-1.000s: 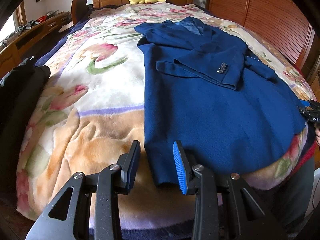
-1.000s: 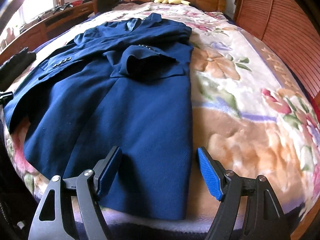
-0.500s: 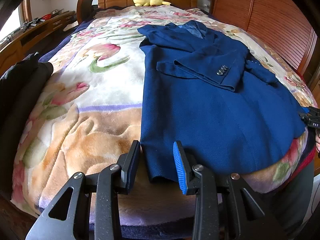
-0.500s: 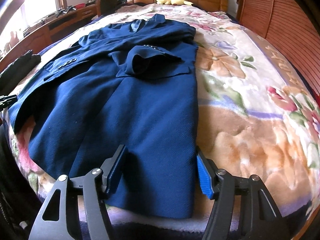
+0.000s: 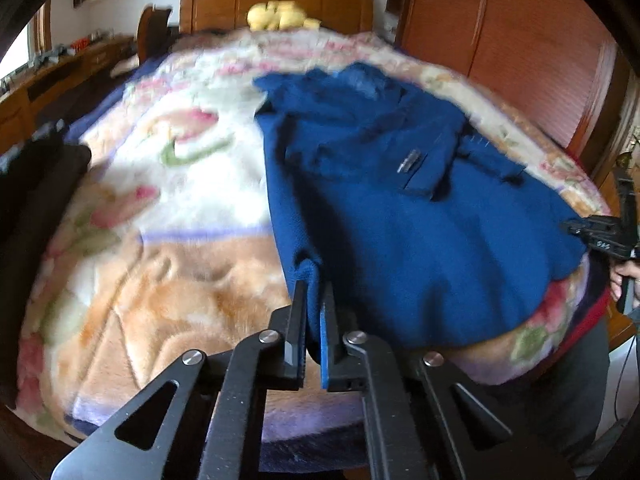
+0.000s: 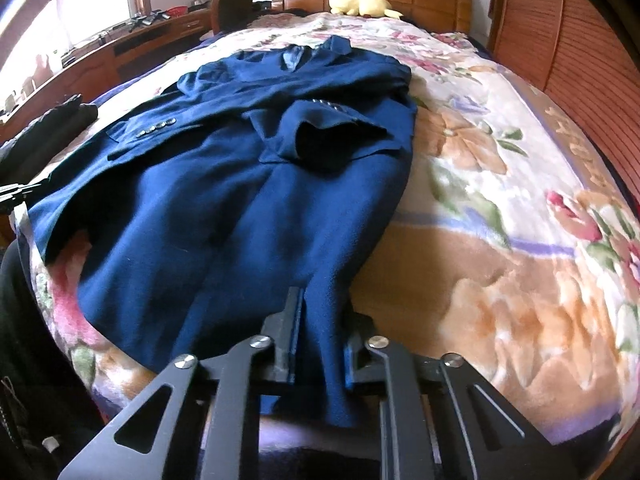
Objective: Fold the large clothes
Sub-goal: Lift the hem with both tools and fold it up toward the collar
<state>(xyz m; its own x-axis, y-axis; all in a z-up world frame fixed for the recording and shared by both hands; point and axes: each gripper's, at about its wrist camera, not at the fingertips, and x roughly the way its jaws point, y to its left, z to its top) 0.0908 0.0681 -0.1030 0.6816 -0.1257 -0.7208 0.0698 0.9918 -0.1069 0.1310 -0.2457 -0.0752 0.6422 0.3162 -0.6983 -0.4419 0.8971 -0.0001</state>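
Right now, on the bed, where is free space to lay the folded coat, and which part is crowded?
The floral blanket is bare between the blue coat and the louvered wooden wall. In the left view, it is bare between the coat and the dark clothing. The near edge is crowded: left gripper and right gripper both clamp the hem.

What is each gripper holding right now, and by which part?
Both hold the blue coat by its bottom hem: left gripper at one corner, right gripper at the other.
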